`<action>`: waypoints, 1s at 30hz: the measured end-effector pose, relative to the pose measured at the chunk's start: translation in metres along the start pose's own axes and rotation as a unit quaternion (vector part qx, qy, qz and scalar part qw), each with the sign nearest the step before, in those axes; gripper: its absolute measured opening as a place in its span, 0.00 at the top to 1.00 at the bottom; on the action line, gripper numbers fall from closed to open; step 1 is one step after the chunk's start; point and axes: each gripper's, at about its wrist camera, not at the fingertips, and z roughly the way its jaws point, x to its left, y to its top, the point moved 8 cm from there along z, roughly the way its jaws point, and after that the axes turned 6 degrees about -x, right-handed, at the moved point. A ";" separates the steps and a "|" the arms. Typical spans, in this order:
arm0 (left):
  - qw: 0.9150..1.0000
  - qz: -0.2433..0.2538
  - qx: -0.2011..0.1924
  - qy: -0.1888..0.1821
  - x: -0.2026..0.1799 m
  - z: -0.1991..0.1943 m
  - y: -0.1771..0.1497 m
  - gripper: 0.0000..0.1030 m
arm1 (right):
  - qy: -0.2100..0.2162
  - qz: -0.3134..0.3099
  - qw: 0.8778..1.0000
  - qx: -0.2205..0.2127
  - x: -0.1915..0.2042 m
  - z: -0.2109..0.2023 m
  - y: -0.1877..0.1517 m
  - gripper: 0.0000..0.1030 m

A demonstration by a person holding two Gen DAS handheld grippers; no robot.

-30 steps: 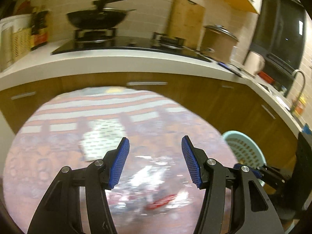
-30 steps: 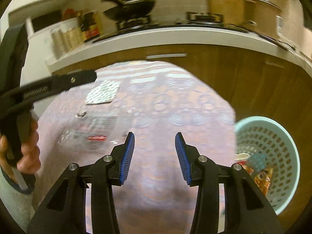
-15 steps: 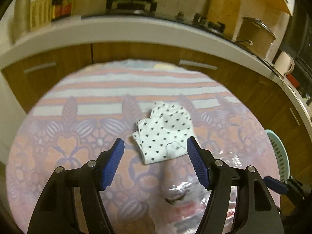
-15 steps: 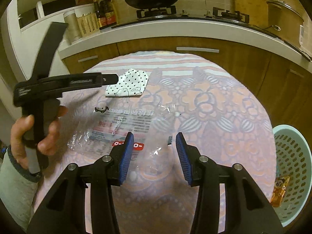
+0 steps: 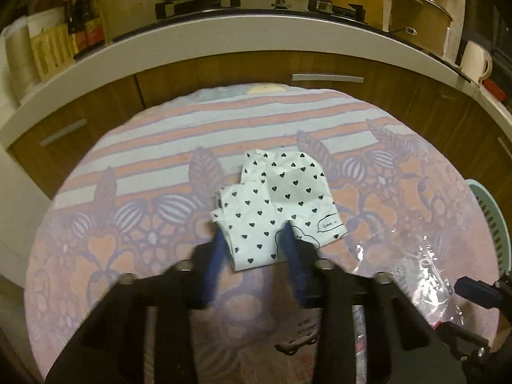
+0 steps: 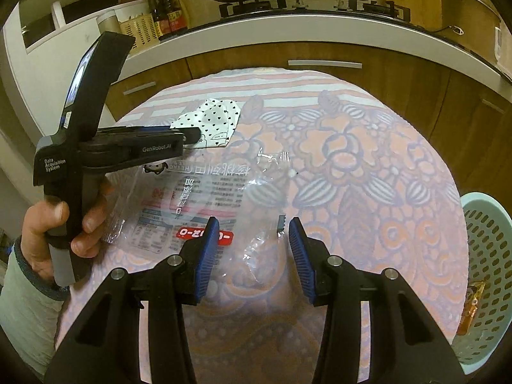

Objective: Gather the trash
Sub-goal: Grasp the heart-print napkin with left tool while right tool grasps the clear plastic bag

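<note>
A crumpled white paper with black hearts (image 5: 275, 198) lies on the round table's patterned cloth (image 5: 128, 240). My left gripper (image 5: 252, 240) is down at the paper's near corner. Its jaws are closing with that corner between the blurred fingers, and the paper still lies flat. The same gripper (image 6: 192, 134) shows in the right wrist view, held by a hand (image 6: 48, 230). My right gripper (image 6: 254, 233) hovers open over a clear printed plastic wrapper (image 6: 192, 198), with nothing gripped. The wrapper (image 5: 416, 256) also shows at the right of the left wrist view.
A pale green perforated basket (image 6: 489, 224) stands by the table's right edge with an orange packet (image 6: 472, 304) inside. Wooden cabinets and a white counter (image 5: 256, 28) run behind the table, bearing a wok, a pot (image 5: 416, 9) and bottles.
The left gripper came forward and down onto the heart paper and its jaws narrowed around the near corner. The right gripper drifted over the clear wrapper and stayed open.
</note>
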 end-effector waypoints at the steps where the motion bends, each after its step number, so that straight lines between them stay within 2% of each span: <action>1: 1.000 0.001 -0.004 -0.006 -0.001 -0.002 0.000 0.80 | -0.001 0.000 1.000 0.000 0.000 0.000 0.000 0.59; 6: 1.000 0.007 -0.018 -0.013 -0.005 -0.010 0.001 0.91 | -0.006 0.001 1.000 -0.002 -0.001 0.000 0.000 0.59; 11: 0.997 -0.034 -0.046 -0.052 0.004 -0.022 0.005 0.94 | -0.013 0.003 1.000 -0.002 -0.005 -0.011 -0.004 0.59; 13: 0.996 -0.050 -0.053 -0.059 0.009 -0.022 0.008 0.94 | -0.017 0.005 1.000 0.002 -0.007 -0.016 -0.008 0.51; 15: 0.994 -0.065 -0.061 -0.065 0.014 -0.025 0.010 0.94 | -0.019 0.000 1.000 0.001 -0.005 -0.020 -0.010 0.50; 20: 0.991 -0.093 -0.065 -0.064 0.031 -0.028 0.013 0.95 | -0.008 -0.033 0.999 0.026 0.018 -0.016 -0.023 0.39; 23: 0.990 -0.103 -0.070 -0.060 0.038 -0.034 0.013 0.95 | 0.006 -0.013 0.999 0.050 0.023 -0.007 -0.031 0.38; 30: 0.993 -0.101 -0.055 -0.035 0.048 -0.037 0.001 0.96 | 0.027 0.026 0.998 0.054 0.021 0.008 -0.018 0.35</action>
